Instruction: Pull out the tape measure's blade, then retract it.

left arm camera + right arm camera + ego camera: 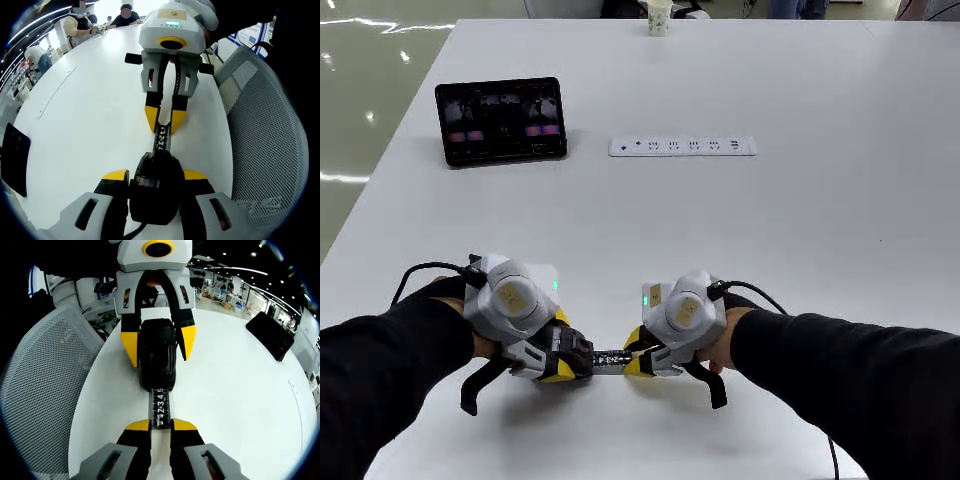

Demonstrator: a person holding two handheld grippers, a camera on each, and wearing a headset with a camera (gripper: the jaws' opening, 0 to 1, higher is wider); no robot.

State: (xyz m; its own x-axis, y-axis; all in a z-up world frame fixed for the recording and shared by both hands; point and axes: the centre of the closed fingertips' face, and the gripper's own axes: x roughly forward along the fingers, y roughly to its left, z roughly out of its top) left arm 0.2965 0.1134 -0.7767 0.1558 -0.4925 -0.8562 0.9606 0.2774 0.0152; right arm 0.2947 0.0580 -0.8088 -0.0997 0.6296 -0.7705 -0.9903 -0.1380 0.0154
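Observation:
The black tape measure case (154, 187) sits clamped between the yellow-tipped jaws of my left gripper (154, 176), low over the white table. In the head view the case (570, 352) is at the front centre, held by the left gripper (560, 358). A short stretch of numbered blade (160, 407) runs out of the case (157, 352) to my right gripper (161, 425), which is shut on the blade's end. The blade (612, 357) spans the small gap between the left gripper and the right gripper (638, 362). From the left gripper view the blade (161, 140) leads into the right gripper (163, 125).
A black tablet (501, 120) lies at the back left of the white table (800, 220), a white power strip (683, 146) behind centre, and a paper cup (659, 17) at the far edge. A grey mesh chair (265, 140) stands beside the table. People sit at the far end (80, 22).

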